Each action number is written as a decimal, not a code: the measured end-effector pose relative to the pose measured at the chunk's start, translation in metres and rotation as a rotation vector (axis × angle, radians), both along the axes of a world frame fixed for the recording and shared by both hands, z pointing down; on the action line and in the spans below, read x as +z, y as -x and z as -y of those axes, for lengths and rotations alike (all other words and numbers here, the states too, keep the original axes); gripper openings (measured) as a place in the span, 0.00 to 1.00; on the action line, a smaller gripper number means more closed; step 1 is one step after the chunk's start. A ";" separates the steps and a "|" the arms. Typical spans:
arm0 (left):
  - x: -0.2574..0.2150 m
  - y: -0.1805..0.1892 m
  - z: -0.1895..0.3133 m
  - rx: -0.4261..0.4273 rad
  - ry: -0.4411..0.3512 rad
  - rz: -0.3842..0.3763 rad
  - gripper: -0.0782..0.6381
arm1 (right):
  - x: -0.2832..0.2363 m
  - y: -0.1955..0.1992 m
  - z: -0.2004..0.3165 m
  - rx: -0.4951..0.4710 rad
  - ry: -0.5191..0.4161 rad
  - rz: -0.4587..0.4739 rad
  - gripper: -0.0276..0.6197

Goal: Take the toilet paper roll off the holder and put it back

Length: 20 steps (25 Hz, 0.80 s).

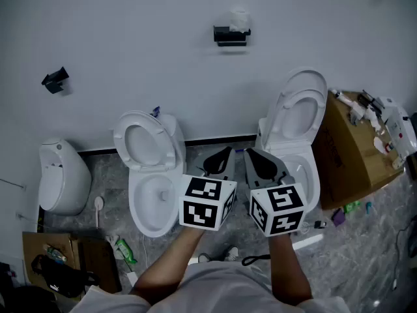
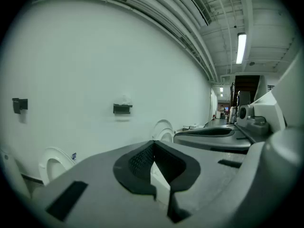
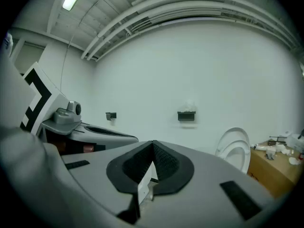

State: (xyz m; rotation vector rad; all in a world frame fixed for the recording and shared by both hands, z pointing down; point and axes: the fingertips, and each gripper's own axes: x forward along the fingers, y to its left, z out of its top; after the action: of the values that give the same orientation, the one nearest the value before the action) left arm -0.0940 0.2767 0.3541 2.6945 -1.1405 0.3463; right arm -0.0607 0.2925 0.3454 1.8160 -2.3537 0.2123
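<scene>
A black holder (image 1: 230,36) is fixed high on the white wall, with a white toilet paper roll (image 1: 240,19) resting on top of it. Both grippers hang well short of that wall, side by side above the toilets. My left gripper (image 1: 228,151) is shut and empty, and so is my right gripper (image 1: 249,152). In the left gripper view the holder (image 2: 122,109) and the roll (image 2: 123,100) sit far off, left of the shut left gripper (image 2: 152,145). The right gripper view has the holder (image 3: 186,116) and roll (image 3: 190,105) far beyond the shut right gripper (image 3: 152,145).
Two white toilets stand against the wall with lids up, one on the left (image 1: 146,175) and one on the right (image 1: 296,119). A white urinal-like fixture (image 1: 62,178) is further left. A cardboard box (image 1: 352,152) with tools stands at the right. A second black bracket (image 1: 55,79) is on the wall.
</scene>
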 end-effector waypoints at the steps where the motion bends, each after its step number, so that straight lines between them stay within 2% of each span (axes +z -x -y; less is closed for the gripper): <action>1: 0.001 -0.003 0.000 0.000 0.001 0.002 0.12 | 0.001 -0.003 0.000 0.000 0.000 0.005 0.05; 11: 0.008 -0.040 0.007 -0.015 0.002 0.022 0.12 | 0.006 -0.033 0.011 -0.036 0.000 0.022 0.05; 20: 0.005 -0.072 0.019 -0.036 -0.002 0.009 0.12 | 0.005 -0.065 0.022 -0.056 -0.005 0.023 0.05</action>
State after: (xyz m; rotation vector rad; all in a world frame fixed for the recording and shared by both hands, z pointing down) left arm -0.0219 0.2577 0.3586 2.6733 -1.1901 0.3515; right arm 0.0042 0.2707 0.3499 1.7572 -2.4190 0.2211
